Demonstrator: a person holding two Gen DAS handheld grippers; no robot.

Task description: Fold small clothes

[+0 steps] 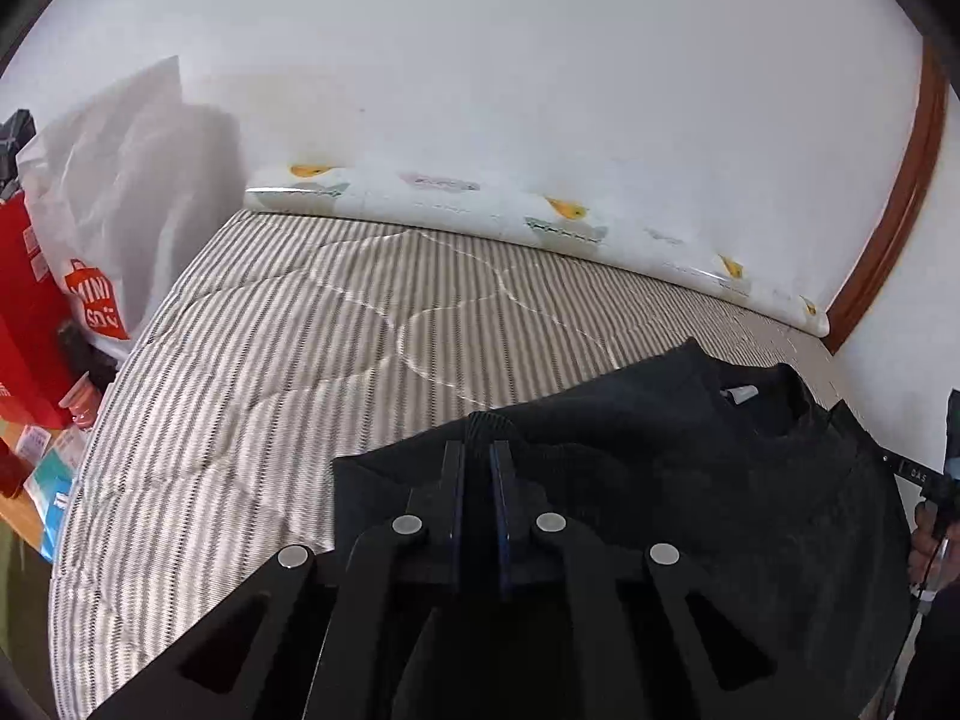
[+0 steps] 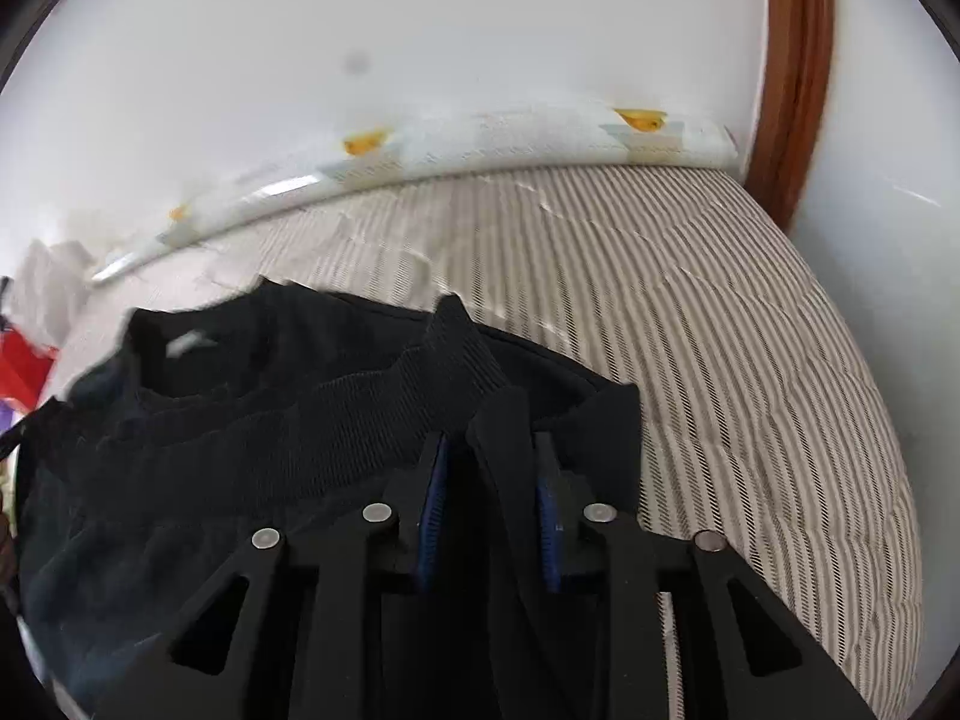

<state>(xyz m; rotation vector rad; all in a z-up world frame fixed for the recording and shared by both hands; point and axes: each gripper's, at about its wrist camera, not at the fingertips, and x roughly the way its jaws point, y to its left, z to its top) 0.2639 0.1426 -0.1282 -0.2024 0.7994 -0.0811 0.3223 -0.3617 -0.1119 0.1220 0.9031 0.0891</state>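
A black knit garment (image 1: pixel 660 480) lies spread on the striped bed cover (image 1: pixel 300 330), its neck opening with a white label (image 1: pixel 741 393) toward the wall. My left gripper (image 1: pixel 477 450) is shut on a ribbed edge of it, and the fabric pokes up between the fingertips. In the right wrist view the same garment (image 2: pixel 240 450) fills the lower left. A raised fold of it stands between the blue pads of my right gripper (image 2: pixel 492 444), whose jaws are apart and do not appear to press on the cloth.
A long white printed cushion (image 1: pixel 480 210) runs along the wall at the bed's far edge. At the left stand a white plastic bag (image 1: pixel 120 180) and a red box (image 1: pixel 24 300). A brown wooden frame (image 2: pixel 798 60) rises at the right. A hand (image 1: pixel 927 534) shows at the right edge.
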